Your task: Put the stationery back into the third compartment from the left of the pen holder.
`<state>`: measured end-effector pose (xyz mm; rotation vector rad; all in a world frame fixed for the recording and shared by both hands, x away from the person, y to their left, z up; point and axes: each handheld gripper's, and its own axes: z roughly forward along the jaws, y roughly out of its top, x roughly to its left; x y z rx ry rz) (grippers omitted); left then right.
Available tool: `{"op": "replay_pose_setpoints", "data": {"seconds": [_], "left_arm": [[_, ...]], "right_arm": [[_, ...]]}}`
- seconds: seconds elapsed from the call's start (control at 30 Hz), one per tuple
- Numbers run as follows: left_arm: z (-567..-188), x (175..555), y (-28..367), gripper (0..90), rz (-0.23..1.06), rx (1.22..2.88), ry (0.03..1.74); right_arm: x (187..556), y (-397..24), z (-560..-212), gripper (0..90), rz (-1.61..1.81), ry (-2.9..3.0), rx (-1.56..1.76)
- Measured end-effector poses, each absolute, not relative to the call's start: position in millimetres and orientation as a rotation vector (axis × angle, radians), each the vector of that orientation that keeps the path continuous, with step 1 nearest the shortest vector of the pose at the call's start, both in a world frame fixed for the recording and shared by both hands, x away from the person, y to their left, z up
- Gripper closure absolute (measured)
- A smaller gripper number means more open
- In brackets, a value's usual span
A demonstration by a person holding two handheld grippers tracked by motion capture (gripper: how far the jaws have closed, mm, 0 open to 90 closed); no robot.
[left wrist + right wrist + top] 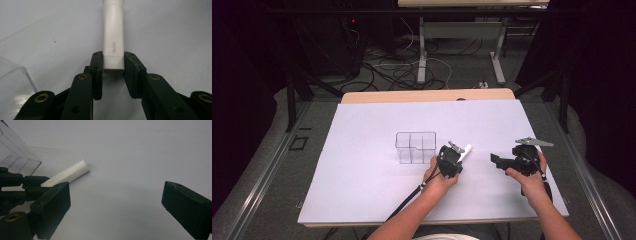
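Observation:
A white glue stick tube [113, 30] marked GLOO lies on the white sheet just right of a clear divided box [415, 147]. My left gripper [113, 67] has its two pads pressed against the sides of the tube's near end. From above, the left gripper [460, 154] sits by the box's right side with the tube [466, 149] sticking out beyond it. My right gripper [502, 159] rests farther right, pointing left, open. Its jaws [115, 195] stand wide apart over bare sheet, looking toward the tube [72, 172] and the left gripper [25, 185].
The white sheet [362, 190] covers most of the wooden table [427, 95]. A corner of the clear box [12, 82] shows at the left gripper view's lower left, and the box [15, 157] stands upper left in the right gripper view. Cables and desk legs lie on the floor beyond.

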<state>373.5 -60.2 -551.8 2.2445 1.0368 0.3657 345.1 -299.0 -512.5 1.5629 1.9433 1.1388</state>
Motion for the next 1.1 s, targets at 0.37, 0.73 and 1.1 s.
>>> {"op": "replay_pose_setpoints", "data": {"seconds": [0.37, 0.73, 1.1], "left_arm": [[-538, 374, -54, 71.2, 0.304, 2.195, 1.021], [-509, 366, -45, 71.1, 0.334, 2.17, 0.916], [-474, 363, -8, 71.1, 0.321, 2.077, 0.905]], "right_arm": [[345, -296, -513, 7.9, 1.147, 1.944, 1.573], [344, -290, -509, 7.8, 1.223, 1.936, 1.597], [342, -273, -497, 14.1, 1.379, 1.832, 1.788]]}}
